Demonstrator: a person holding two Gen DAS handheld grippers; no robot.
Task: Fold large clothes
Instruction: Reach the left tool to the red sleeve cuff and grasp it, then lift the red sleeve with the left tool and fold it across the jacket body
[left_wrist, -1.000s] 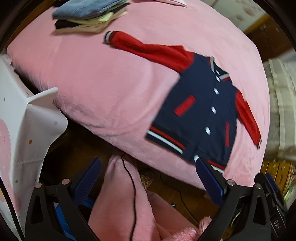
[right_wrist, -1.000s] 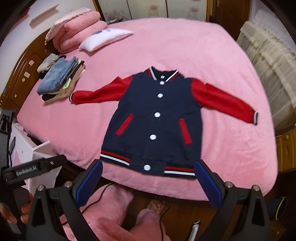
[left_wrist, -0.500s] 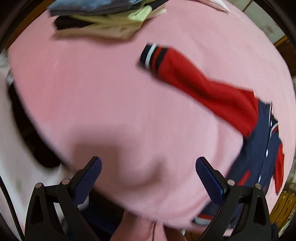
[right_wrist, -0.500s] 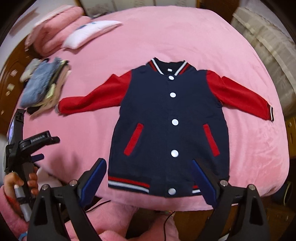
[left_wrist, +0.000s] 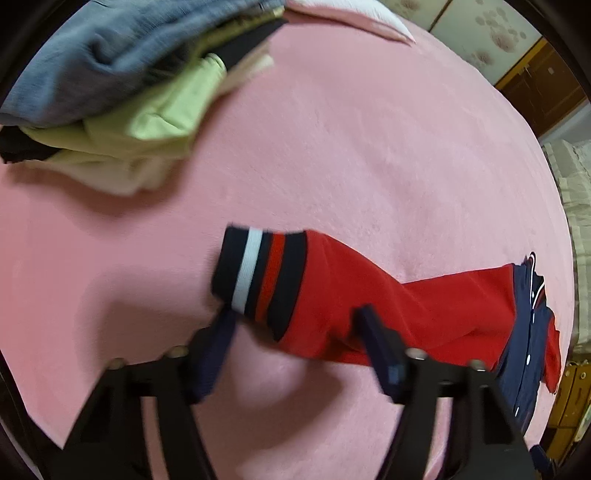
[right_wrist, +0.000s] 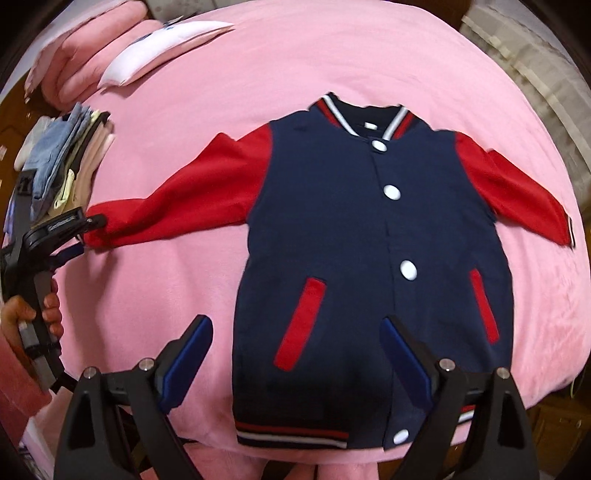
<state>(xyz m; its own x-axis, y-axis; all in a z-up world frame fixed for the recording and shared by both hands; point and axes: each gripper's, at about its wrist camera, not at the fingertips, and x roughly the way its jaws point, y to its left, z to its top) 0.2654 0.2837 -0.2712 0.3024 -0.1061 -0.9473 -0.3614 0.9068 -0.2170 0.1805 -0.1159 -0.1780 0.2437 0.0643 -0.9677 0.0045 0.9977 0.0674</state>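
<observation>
Two grippers hang over the jacket (right_wrist: 354, 266), spread flat on the pink bed (right_wrist: 258, 66); its left sleeve (left_wrist: 388, 299) runs rightward from the striped cuff (left_wrist: 258, 273), between the left gripper (left_wrist: 295, 332)'s parted fingers; the right gripper (right_wrist: 295, 354), fingers apart, hovers near the hem.

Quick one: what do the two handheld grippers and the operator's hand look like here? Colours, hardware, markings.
Both the left gripper and the right gripper have matte black angular frames with silver pivot bolts and two flat fingers faced in dark blue pads. Seen from the right wrist camera, the left unit has a black bar with small white lettering, too blurred to read. The bare hand wraps its black-and-grey handle.
</observation>
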